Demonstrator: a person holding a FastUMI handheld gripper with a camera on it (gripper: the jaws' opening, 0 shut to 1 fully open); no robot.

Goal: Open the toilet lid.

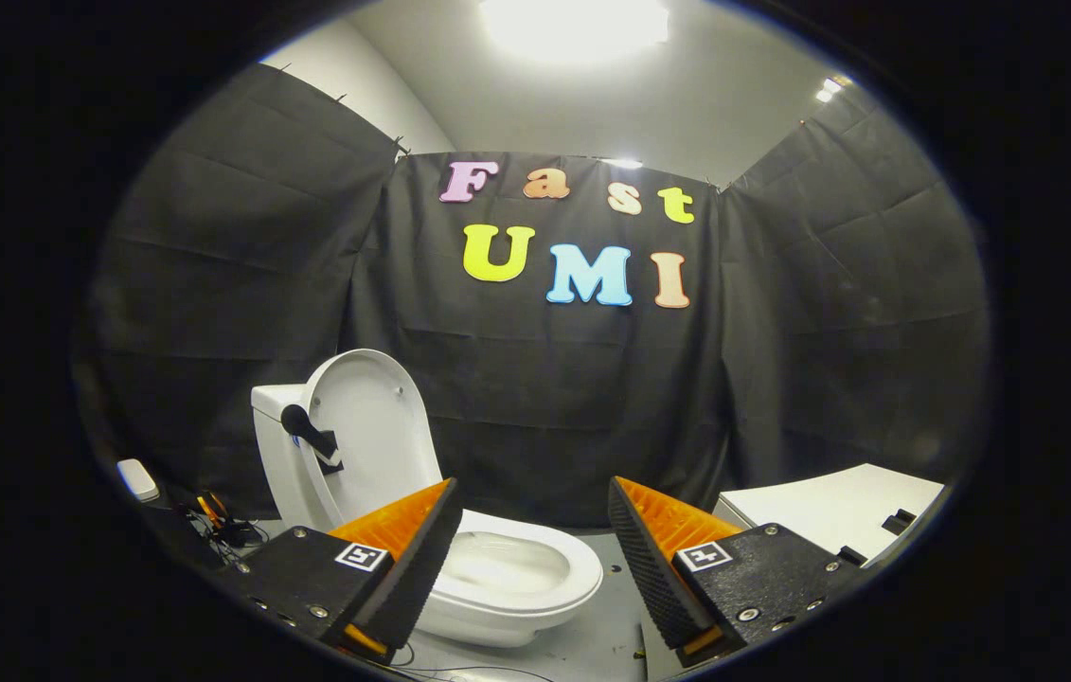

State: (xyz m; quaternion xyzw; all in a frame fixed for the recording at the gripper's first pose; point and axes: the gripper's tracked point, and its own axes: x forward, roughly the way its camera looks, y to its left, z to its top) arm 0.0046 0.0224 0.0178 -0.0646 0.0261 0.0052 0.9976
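Toilet lid (366,426) stands raised, roughly upright, leaning back against the white tank (277,445) at the rear of the toilet. Bowl (507,573) is exposed, with the seat ring down around it; it sits on the pale floor (606,635) in front of the black cloth wall (544,398). A dark handle-like fitting (310,434) projects from the tank's side, touching or just in front of the lid's edge; which one cannot be resolved at this distortion. Hand-held gripper (530,540) is spread wide, fingers well apart and holding nothing. The bowl lies just ahead of the fingers, its near rim partly hidden by one finger (417,559). A white box-like unit (838,511) stands beyond the other finger. A tangle of cables (218,526) lies on the floor beside the tank, near a small white object (137,479).
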